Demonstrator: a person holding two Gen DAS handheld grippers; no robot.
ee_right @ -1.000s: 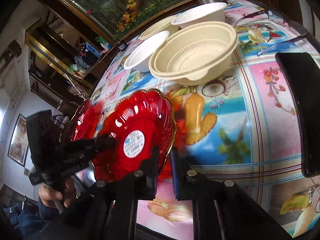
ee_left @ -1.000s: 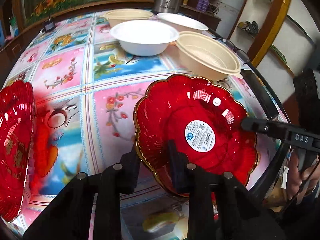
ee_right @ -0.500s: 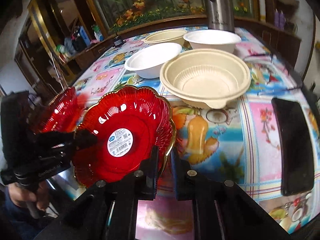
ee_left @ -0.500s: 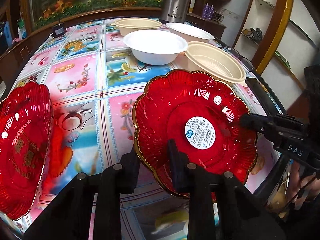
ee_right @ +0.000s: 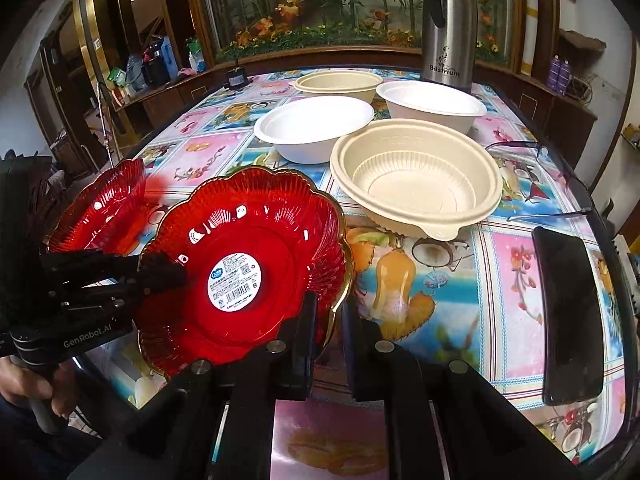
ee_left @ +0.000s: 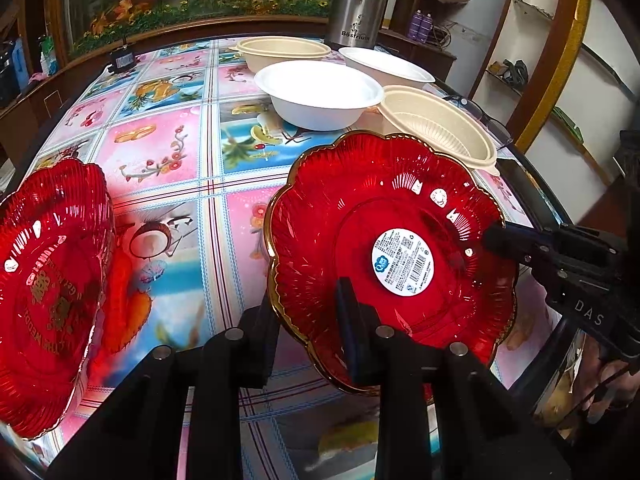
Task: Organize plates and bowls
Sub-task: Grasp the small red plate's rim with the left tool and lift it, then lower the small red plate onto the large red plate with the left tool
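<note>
A red scalloped plate with a white label (ee_left: 384,240) (ee_right: 248,256) is held above the table's near edge by both grippers. My left gripper (ee_left: 308,320) is shut on its left rim; it also shows in the right wrist view (ee_right: 160,274). My right gripper (ee_right: 326,316) is shut on its right rim and appears in the left wrist view (ee_left: 496,236). A second red plate (ee_left: 48,288) (ee_right: 102,204) lies on the table to the left. Two beige bowls (ee_right: 416,176) (ee_right: 338,82) and two white bowls (ee_right: 314,124) (ee_right: 432,102) stand further back.
The table has a colourful fruit-pattern cloth (ee_right: 400,280). A steel thermos (ee_right: 450,24) stands at the back. A black phone (ee_right: 568,320) and glasses (ee_right: 536,176) lie at the right edge. A small black object (ee_left: 122,58) sits at the far left.
Both grippers have lifted the labelled red plate and levelled the view; the plate stays gripped on both rims. The second red plate shows more fully at the left.
</note>
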